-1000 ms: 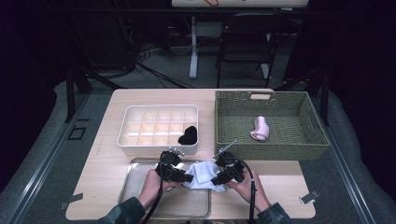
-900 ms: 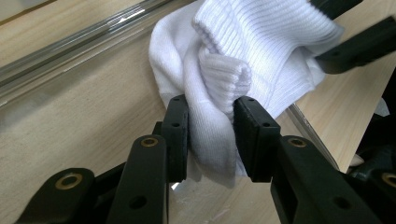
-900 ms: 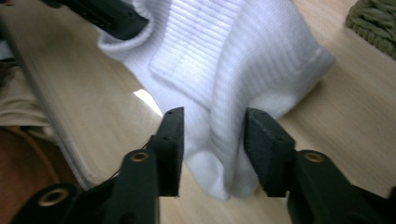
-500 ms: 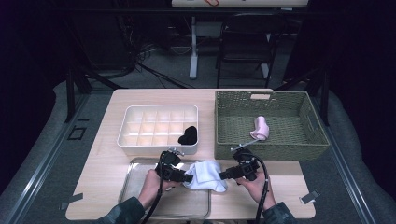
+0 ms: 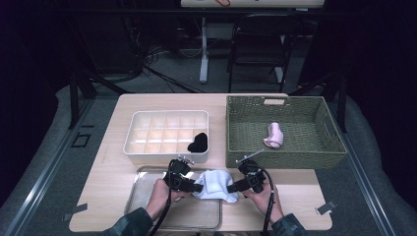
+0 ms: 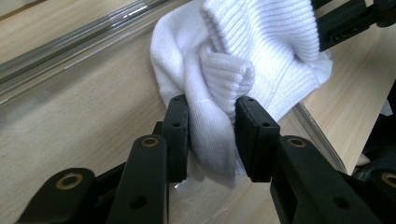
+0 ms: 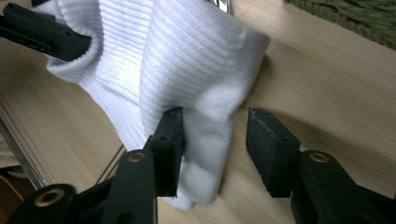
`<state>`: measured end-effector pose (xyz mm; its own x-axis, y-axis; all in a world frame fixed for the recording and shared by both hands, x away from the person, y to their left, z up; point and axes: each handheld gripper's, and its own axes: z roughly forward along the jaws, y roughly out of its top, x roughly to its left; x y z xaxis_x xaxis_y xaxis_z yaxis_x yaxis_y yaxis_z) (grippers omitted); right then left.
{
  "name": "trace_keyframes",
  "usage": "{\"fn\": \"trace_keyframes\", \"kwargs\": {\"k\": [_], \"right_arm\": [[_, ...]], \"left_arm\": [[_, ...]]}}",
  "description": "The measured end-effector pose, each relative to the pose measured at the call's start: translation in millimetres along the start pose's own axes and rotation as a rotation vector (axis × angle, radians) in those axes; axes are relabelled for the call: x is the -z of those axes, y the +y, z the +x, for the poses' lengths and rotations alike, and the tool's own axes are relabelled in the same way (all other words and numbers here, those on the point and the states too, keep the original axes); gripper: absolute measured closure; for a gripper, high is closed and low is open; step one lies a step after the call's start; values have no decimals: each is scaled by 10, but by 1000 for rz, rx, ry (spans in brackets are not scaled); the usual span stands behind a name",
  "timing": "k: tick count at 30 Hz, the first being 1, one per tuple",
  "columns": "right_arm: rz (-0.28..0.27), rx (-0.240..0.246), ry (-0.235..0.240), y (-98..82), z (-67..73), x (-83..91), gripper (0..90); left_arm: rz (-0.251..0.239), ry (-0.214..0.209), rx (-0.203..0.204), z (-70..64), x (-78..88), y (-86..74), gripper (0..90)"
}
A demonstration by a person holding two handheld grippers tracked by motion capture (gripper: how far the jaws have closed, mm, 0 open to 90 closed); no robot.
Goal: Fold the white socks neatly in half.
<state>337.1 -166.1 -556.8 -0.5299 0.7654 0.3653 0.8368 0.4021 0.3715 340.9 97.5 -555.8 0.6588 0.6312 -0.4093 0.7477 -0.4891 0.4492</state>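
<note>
Left gripper (image 6: 211, 135) clamped on the near-left end of the white sock (image 5: 215, 184), fingers (image 6: 177, 135) narrowed onto a fold of ribbed cloth, pads pressing both sides. Sock bunched between the two grippers, draped over the tray's (image 5: 142, 196) right rim and onto the bare counter (image 5: 113, 162), long axis running roughly left to right from one gripper to the other. Right gripper (image 7: 215, 149) at the sock's other end, fingers (image 7: 170, 149) partly apart, having just been opening and then easing back a touch: left pad against the cloth, right pad standing off with bare wood showing in the gap, so no firm hold judged here. Sock end lying toward the left pad, off centre in that opening, so a small sideways shift probably needed before closing for a clean bite. Both hands about equally near, one at each end. Farther back, left to right: divided white box (image 5: 167, 135) with a black bundle (image 5: 198, 142) in a front-right cell, then a green basket (image 5: 280, 128) holding a pink sock (image 5: 273, 135).
</note>
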Motion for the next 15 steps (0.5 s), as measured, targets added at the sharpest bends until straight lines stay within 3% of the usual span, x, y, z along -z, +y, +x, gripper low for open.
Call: {"fn": "trace_keyframes", "kwargs": {"k": [2,3,6,8,11,15], "right_arm": [[-6,-1,18,-5,-10,-14,646],[-18,-32,55,-20,-12,-41,712],[9,-14,86,-16,-44,-29,786],[-10,-26,100,-17,-26,-18,811],[-8,0,91,-8,10,40,819],[-49,13,100,6,85,157,820]], "left_arm": [[-6,-4,4,13,-4,-6,669],[-4,-7,7,15,-2,-5,672],[-4,-6,7,15,-4,-7,685],[-9,-13,11,19,-8,-9,701],[-19,-32,28,44,-13,-16,717],[-24,-30,34,38,-13,-17,724]]}}
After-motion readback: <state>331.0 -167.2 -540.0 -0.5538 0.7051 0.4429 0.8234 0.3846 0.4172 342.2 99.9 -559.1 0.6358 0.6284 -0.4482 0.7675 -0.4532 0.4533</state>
